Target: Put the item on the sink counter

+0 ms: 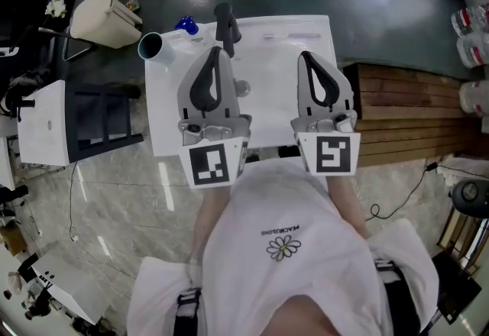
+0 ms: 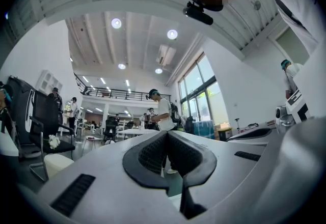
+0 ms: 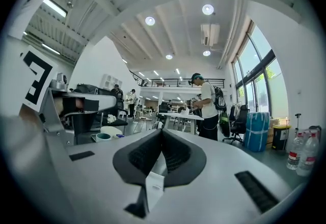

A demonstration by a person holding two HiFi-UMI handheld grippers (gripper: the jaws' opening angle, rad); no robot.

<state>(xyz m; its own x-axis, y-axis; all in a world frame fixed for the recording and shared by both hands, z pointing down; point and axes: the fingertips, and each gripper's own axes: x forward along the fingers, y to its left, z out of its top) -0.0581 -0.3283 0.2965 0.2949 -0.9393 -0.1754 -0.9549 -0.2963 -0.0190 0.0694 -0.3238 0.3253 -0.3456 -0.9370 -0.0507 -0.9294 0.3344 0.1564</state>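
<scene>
The left gripper (image 1: 217, 52) and the right gripper (image 1: 306, 57) are held side by side over the white sink counter (image 1: 275, 44), and each has its jaws pressed together on nothing. The counter's near edge is hidden by them. At its far left corner a cup (image 1: 150, 45) is seen, and just right of it a small blue thing (image 1: 186, 24) that is hard to make out.

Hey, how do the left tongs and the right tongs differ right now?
The left tongs point toward the black faucet; the right tongs point over bare sink counter. The left tongs sit nearer the cup than the right tongs. The left marker cube shows a different pattern from the right marker cube. Both are shut, with nothing between them.
</scene>
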